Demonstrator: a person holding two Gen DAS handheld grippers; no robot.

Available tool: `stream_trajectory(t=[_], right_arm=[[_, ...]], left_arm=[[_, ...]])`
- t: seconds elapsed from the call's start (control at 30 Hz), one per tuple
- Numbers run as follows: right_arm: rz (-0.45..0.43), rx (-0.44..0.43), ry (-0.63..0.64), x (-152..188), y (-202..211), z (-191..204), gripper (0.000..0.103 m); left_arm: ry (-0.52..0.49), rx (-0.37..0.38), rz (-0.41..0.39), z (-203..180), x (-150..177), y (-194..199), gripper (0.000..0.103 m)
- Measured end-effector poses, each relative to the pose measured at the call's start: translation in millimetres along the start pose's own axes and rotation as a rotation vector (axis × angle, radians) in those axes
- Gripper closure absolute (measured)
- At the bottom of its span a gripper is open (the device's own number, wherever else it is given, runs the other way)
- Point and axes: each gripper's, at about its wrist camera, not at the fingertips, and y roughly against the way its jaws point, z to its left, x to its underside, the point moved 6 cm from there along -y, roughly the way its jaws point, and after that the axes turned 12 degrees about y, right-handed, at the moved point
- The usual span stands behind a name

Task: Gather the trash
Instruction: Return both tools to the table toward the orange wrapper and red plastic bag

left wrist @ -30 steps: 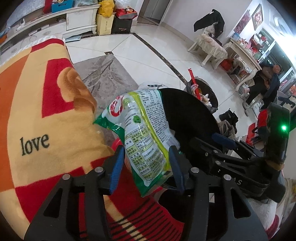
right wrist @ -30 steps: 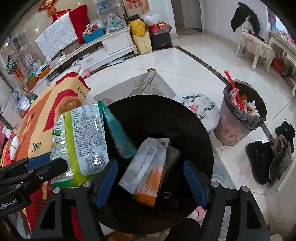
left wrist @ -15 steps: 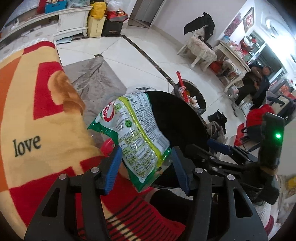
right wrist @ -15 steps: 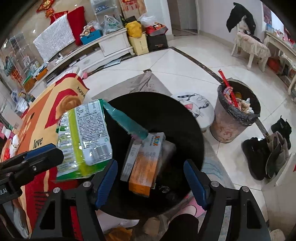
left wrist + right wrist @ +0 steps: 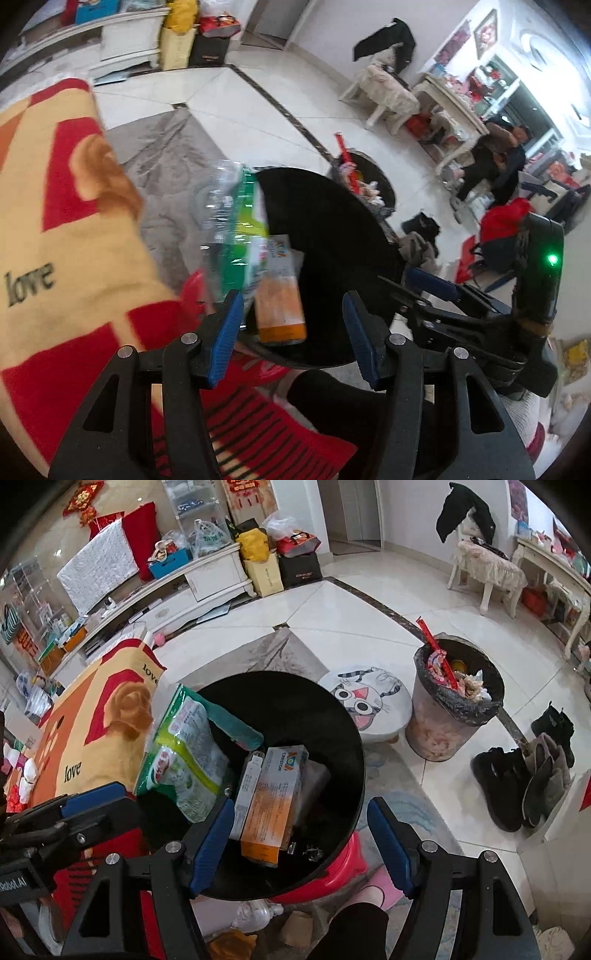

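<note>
Where the green snack bag (image 5: 186,753) leans over the left rim of the black bin (image 5: 347,738), its lower end reaches inside, beside an orange-and-white box (image 5: 273,801) that lies tilted against a thinner white box (image 5: 246,786) in the bin. A teal wrapper (image 5: 236,725) slants behind the bag. In the left wrist view the bag (image 5: 240,229) is blurred, free of both blue pads, with the orange box (image 5: 279,295) just beside it. The left gripper (image 5: 293,332) stands with its fingers apart, gripping nothing; the right gripper (image 5: 301,845) is likewise spread wide over the bin's near rim. Under the bin shows a red stool (image 5: 332,871). A "love" blanket (image 5: 92,731) lies to the left, while a cat-face stool (image 5: 365,701) and a full waste basket (image 5: 454,709) stand on the floor to the right.
</note>
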Motion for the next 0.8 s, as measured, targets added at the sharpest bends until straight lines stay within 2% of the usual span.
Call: stream_trajectory(t=[0.23,0.53,0.73,0.8], right_arm=[[0.012,-0.034,0.038,2,-7,22,0.031],[0.032,-0.072,0.147,4,-4,77,0.031],[0.073,-0.095,0.316,13,3,134,0.031],[0.087,-0.100,0.371,19,6,151,0.031]], left_arm=[[0.006,-0.120,-0.088,24,7,32,0.049],[0.034,-0.224,-0.148,67,30,82,0.049],[-0.003,-0.417,-0.128,105,68,115,0.049],[-0.003,-0.441,-0.117,114,82,123,0.049]])
